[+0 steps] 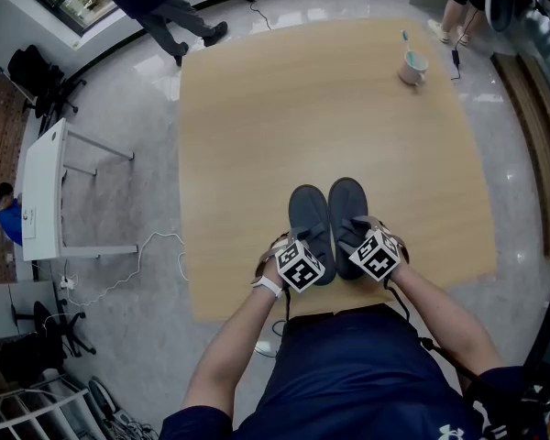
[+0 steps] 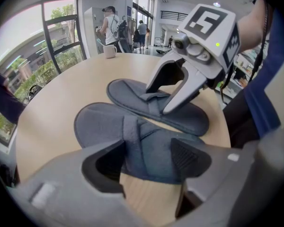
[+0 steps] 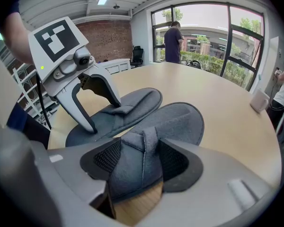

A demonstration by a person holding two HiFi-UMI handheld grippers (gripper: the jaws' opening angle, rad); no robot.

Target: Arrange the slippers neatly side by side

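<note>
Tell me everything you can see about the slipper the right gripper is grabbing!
The right slipper is dark grey-blue, soft and cloth-like, with a rounded toe and a strap across the top. It lies on the wooden table near the person's edge, toe pointing away. The right gripper is shut on its back half, bunching the cloth into a ridge between the jaws. The other slipper lies close beside it on its left, toe the same way.

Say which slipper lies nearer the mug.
The right slipper, at the right gripper: it lies on the side of the pair toward the mug; the left slipper, at the left gripper, is farther off.
</note>
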